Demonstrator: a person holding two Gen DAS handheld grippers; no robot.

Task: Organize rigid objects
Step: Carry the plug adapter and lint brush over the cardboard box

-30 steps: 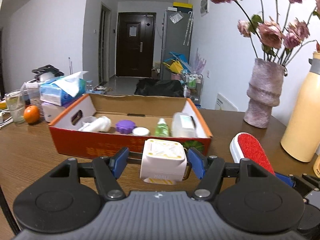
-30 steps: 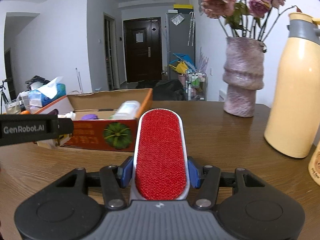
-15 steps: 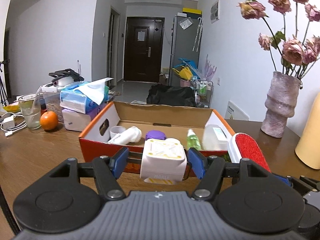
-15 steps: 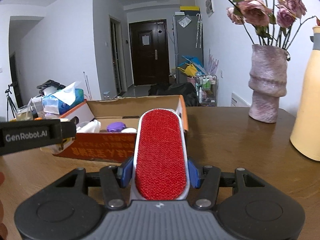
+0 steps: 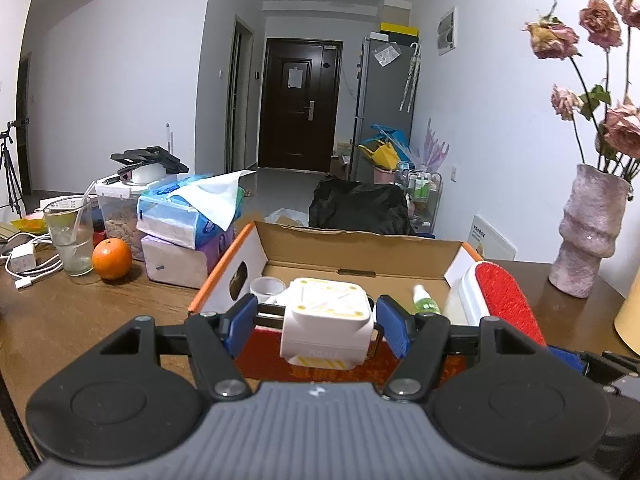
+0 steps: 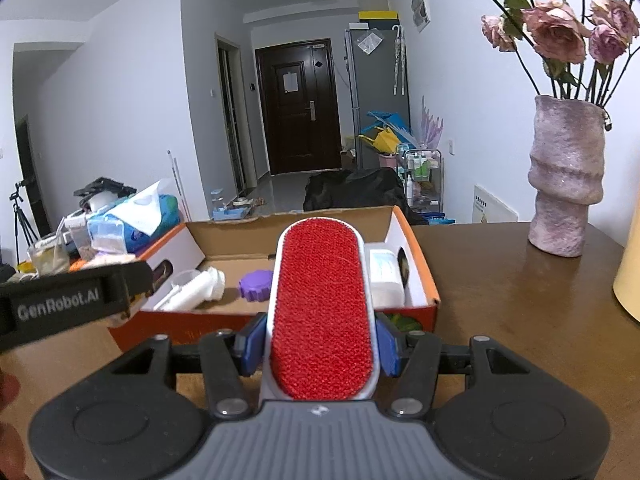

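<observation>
My left gripper (image 5: 316,322) is shut on a white cube-shaped box (image 5: 326,322) with yellow markings, held just above the near wall of the orange cardboard box (image 5: 224,268). The right gripper (image 6: 320,340) is shut on a white lint brush with a red pad (image 6: 322,304), its tip over the same cardboard box (image 6: 420,268). Inside lie a white roller (image 6: 192,290), a purple lid (image 6: 256,280), a clear container (image 6: 384,276), a small cup (image 5: 266,286) and a green bottle (image 5: 426,302). The brush (image 5: 500,300) shows at the right of the left wrist view.
Tissue packs (image 5: 188,208), an orange (image 5: 112,258), a glass (image 5: 74,240) and a charger with cable (image 5: 24,260) crowd the table's left. A pink vase of dried roses (image 6: 564,180) and a cream flask (image 6: 628,276) stand on the right.
Both grippers have moved forward and slightly up toward the cardboard box, still carrying the cube and the brush. The box now fills more of each view; the vase has slid rightward.
</observation>
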